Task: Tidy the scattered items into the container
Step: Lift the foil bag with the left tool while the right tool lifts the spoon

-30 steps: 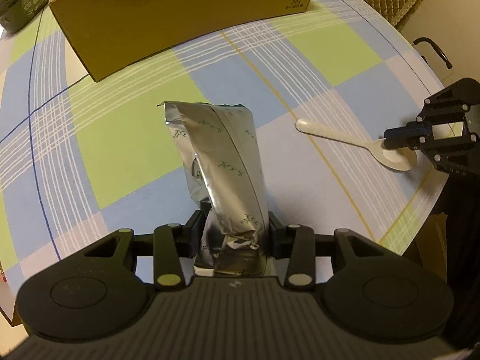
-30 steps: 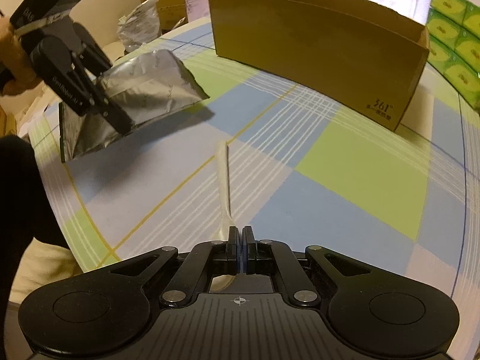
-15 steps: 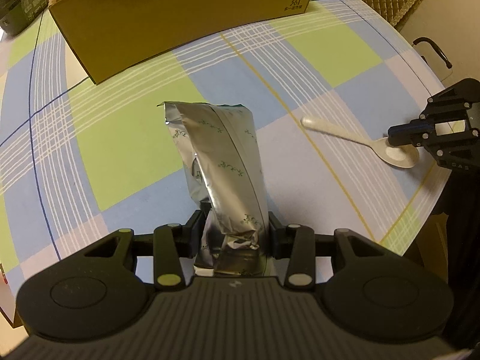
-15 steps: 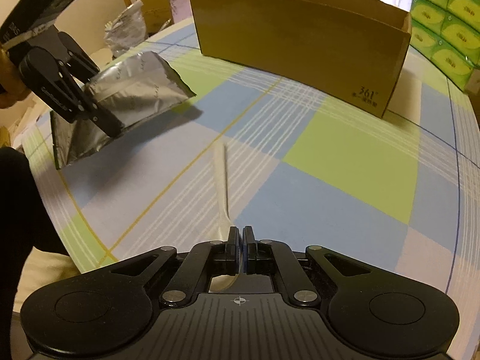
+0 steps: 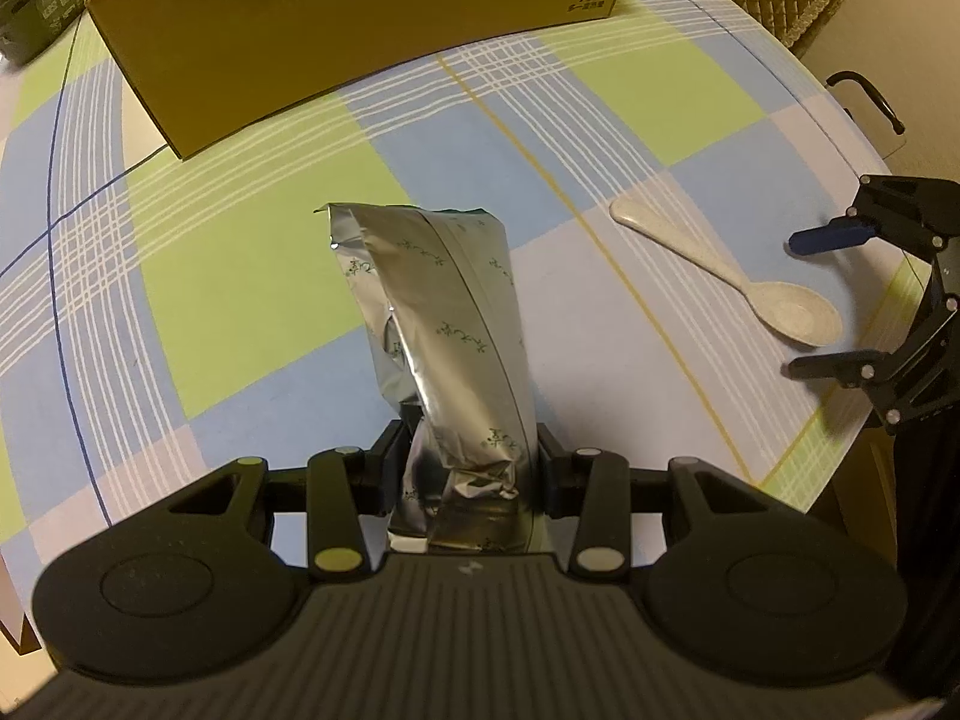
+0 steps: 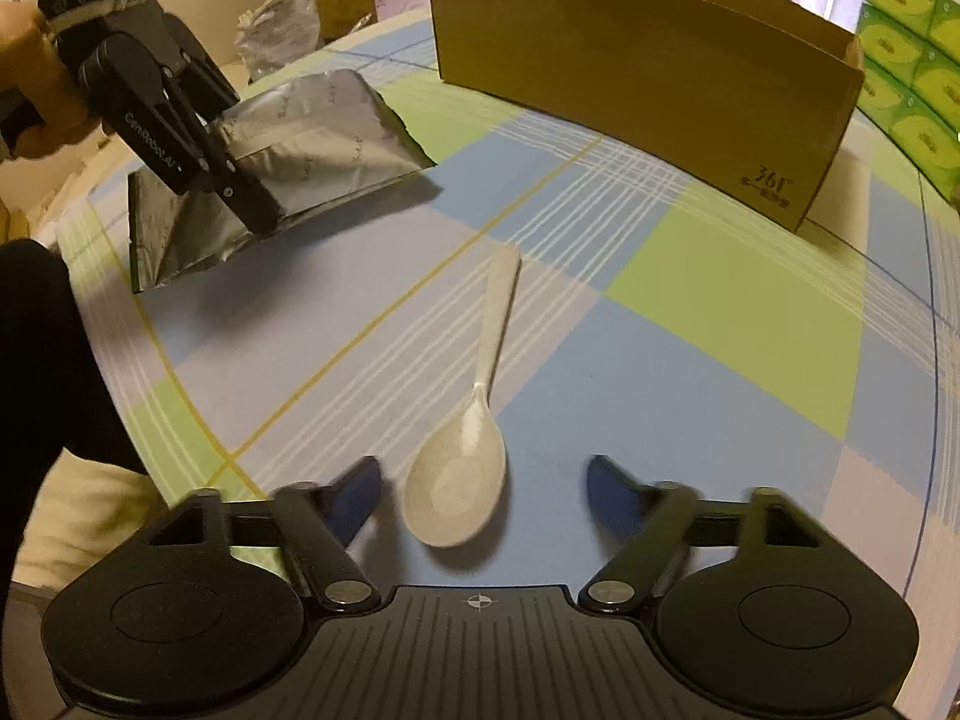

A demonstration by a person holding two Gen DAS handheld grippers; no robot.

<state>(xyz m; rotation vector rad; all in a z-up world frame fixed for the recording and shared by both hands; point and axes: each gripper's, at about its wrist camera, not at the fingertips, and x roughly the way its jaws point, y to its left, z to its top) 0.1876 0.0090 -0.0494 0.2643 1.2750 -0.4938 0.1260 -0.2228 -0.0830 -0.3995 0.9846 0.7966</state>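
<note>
1. The left gripper [image 5: 468,456] has its jaws clenched on the crumpled silver foil pouch [image 5: 438,312].
2. The right gripper [image 6: 483,489] has its jaws released, either side of the pale plastic spoon [image 6: 465,456], which lies on the checked counter [image 6: 720,312].
3. The brown cardboard box [image 6: 648,78] stands beyond them.

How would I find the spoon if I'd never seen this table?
Start at the big cardboard box on the checked tablecloth. Come towards the near edge, where the right gripper is open. Between its fingers lies the spoon: pale, speckled, flat on the cloth, unlike the shiny silver bag.
</note>
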